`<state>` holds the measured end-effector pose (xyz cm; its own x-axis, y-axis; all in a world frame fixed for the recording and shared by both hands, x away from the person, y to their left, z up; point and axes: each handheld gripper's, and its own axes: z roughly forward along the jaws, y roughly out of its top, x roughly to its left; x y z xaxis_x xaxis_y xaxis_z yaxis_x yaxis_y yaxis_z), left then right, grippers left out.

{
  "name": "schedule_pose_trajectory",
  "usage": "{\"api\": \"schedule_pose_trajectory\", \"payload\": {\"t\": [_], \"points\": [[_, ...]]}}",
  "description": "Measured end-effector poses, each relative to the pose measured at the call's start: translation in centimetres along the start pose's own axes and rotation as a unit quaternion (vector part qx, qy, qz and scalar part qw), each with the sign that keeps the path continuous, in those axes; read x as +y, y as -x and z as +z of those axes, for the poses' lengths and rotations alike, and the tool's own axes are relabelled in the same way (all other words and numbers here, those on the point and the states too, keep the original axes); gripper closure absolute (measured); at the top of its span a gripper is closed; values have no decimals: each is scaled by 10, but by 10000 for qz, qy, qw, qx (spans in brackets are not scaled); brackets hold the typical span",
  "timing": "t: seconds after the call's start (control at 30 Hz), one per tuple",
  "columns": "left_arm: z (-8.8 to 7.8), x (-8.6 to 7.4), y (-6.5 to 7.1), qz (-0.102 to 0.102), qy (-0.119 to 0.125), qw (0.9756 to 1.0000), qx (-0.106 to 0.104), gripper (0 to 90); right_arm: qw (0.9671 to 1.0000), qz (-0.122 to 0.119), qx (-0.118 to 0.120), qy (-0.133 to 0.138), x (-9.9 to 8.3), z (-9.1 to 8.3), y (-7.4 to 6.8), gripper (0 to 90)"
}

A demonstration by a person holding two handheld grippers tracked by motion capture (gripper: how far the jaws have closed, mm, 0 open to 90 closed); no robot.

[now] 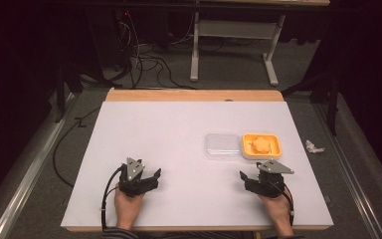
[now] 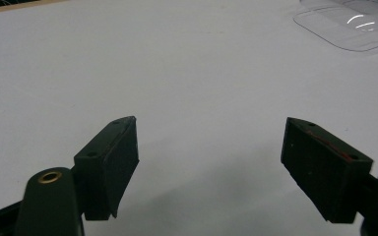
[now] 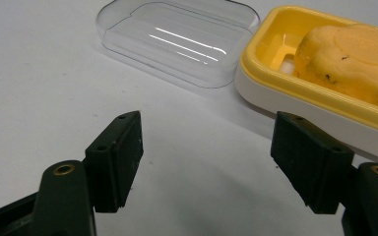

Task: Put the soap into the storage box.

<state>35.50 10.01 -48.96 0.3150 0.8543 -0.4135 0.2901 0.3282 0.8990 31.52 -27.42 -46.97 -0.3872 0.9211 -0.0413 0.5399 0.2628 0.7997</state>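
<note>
Resting low on the white tabletop (image 1: 179, 149) in the high view, left gripper (image 1: 151, 180) and right gripper (image 1: 245, 180) sit well apart; yellow soap dish (image 1: 273, 149) with orange soap (image 1: 260, 144) lies just beyond the right one, clear lid (image 1: 222, 146) touching its left side. Left gripper view: jaws wide apart, holding nothing, lid far off. Right gripper view: jaws apart, empty, dish just ahead of the right jaw.

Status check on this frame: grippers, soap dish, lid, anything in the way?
Left gripper open, empty. Right gripper open, near dish. Soap inside, lid off beside it. Path clear.
</note>
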Motion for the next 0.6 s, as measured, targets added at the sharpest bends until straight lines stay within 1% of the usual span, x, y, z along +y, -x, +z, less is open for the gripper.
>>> {"api": "schedule_pose_trajectory", "payload": {"t": [0.23, 0.27, 0.4, 0.5, 0.6], "points": [[0, 0, 0, -14, 19, 10000, 5, 225, 10000, 7, -17, 52, -3, 2, -2, 289], [0, 0, 0, -14, 24, 10000, 11, 225, 10000, 42, 8, 65, -5, 4, -2, 291], [0, 0, 0, 3, -6, 10000, 31, 226, 9999, -57, -10, 104, -6, 4, -3, 295], [0, 0, 0, 6, 6, 10000, 45, 226, 9999, 31, 23, 154, -7, 3, -3, 295], [1, 0, -1, -8, 2, 10000, 54, 226, 9999, 1, 21, 140, -7, 4, -3, 294]]}}
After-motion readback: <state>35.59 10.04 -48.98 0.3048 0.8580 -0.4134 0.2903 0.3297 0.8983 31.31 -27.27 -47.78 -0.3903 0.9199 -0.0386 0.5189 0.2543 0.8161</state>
